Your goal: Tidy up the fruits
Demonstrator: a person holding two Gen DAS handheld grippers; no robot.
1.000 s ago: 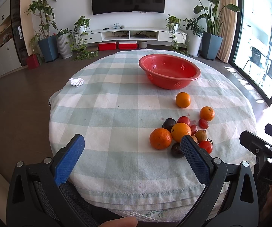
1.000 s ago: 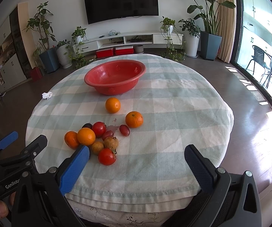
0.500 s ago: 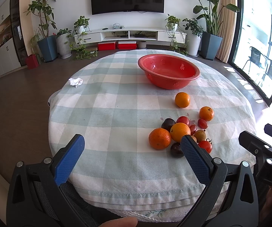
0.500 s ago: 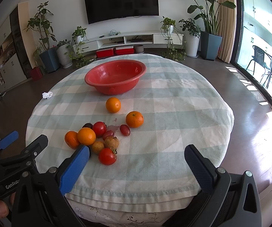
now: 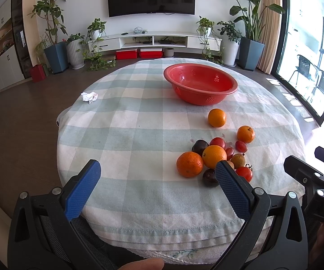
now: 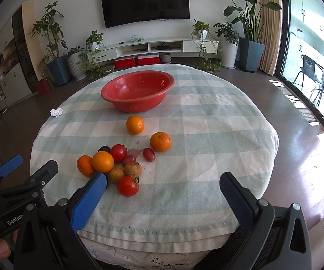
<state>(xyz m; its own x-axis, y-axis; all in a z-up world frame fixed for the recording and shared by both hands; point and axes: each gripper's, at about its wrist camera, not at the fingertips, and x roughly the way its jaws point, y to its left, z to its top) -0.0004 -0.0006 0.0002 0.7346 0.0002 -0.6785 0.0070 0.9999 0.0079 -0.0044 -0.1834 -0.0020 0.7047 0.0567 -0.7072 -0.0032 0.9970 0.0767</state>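
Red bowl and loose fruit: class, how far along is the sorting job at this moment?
Done: nothing yet; the red bowl looks empty. In hand: nothing; the left gripper and right gripper are open at the near table edge. Left: every fruit, meaning the lone orange nearest the bowl, a second orange and the mixed cluster lying on the checked cloth.

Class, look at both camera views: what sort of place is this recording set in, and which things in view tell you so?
Most likely a home living room. A wall-mounted television hangs above a low white media shelf, potted plants line the wall, and a round table with a checked cloth holds fruit and a red bowl.
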